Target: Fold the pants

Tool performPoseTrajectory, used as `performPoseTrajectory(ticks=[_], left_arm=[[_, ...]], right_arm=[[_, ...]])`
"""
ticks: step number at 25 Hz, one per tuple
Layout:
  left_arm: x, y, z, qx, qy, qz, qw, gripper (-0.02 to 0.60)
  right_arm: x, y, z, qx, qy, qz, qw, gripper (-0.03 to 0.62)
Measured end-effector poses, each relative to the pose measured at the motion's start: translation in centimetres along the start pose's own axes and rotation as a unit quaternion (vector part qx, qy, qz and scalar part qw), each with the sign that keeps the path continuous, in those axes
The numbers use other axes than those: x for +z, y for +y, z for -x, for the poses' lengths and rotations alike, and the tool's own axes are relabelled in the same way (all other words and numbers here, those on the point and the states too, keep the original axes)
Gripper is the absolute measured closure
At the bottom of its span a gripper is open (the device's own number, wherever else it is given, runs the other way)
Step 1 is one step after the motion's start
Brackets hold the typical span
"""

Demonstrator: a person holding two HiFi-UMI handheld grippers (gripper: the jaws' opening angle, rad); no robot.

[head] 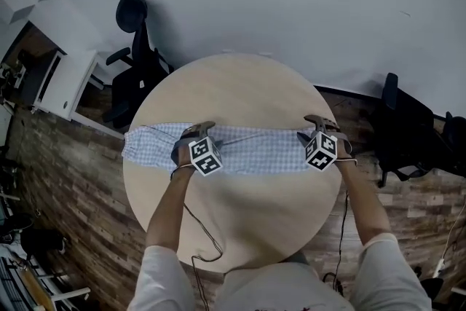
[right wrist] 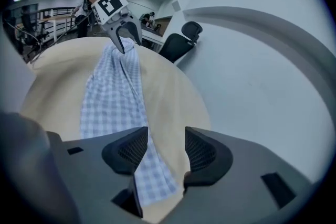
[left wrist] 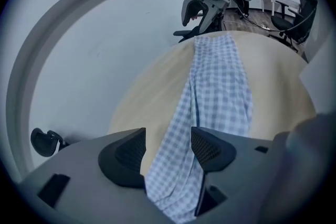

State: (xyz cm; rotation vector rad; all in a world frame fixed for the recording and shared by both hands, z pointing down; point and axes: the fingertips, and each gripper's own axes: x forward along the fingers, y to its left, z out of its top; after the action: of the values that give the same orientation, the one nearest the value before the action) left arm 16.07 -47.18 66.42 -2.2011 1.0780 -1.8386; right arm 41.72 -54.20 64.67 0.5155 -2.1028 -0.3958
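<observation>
The blue-and-white checked pants point(head: 255, 149) lie as a long narrow strip across the round wooden table point(head: 240, 87). My left gripper point(head: 198, 130) hovers over the strip's left part, jaws open and empty. My right gripper point(head: 321, 121) is over the strip's right end, also open and empty. In the left gripper view the pants point(left wrist: 220, 81) run away from my open left gripper point(left wrist: 168, 147) toward the right gripper point(left wrist: 202, 10). In the right gripper view the pants point(right wrist: 113, 97) stretch from below my open right gripper point(right wrist: 166, 147) to the left gripper point(right wrist: 125, 34). The cloth shows below each gap, with no pad pressing on it.
A black office chair point(head: 135, 62) stands behind the table at the left, beside a white desk point(head: 65, 84). Another dark chair point(head: 408, 131) is at the right. A pale curved wall runs behind the table. The floor is wood planks point(head: 73, 186).
</observation>
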Motion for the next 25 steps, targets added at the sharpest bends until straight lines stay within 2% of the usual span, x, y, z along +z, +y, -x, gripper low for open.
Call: performPoseTrajectory(ticks=[4, 7, 10, 13, 18, 20, 23, 25], left_arm=[[-7.4, -0.3, 0.7, -0.009, 0.016, -0.014, 0.9997, 0.295], [-12.8, 0.5, 0.4, -0.018, 0.009, -0.026, 0.9995, 0.295], [-17.5, 1.2, -0.6, -0.037, -0.001, -0.054, 0.9979, 0.304], [-20.8, 2.2, -2.4, -0.057, -0.005, -0.09, 0.9943, 0.37], [-22.0, 2.1, -4.7, -0.095, -0.022, -0.119, 0.9882, 0.405], [-21.9, 1.7, -5.1, -0.105, -0.028, -0.129, 0.9857, 0.45], [-21.6, 1.6, -5.3, -0.113, -0.03, -0.142, 0.983, 0.525], [-21.6, 1.8, -5.3, -0.115, -0.029, -0.146, 0.9822, 0.54]], right_arm=[[8.8, 6.2, -3.4, 0.035, -0.025, 0.034, 0.999, 0.356], [14.3, 9.8, -6.4, 0.037, -0.025, 0.06, 0.997, 0.412], [17.3, 13.1, -9.6, 0.047, 0.003, 0.074, 0.996, 0.437], [19.0, 14.5, -12.4, 0.058, 0.031, 0.082, 0.995, 0.447], [18.9, 15.5, -15.0, 0.088, 0.069, 0.103, 0.988, 0.456], [18.4, 15.9, -15.7, 0.094, 0.079, 0.107, 0.987, 0.462], [17.6, 16.1, -16.3, 0.106, 0.09, 0.109, 0.984, 0.492], [17.4, 16.0, -16.6, 0.11, 0.093, 0.119, 0.982, 0.545]])
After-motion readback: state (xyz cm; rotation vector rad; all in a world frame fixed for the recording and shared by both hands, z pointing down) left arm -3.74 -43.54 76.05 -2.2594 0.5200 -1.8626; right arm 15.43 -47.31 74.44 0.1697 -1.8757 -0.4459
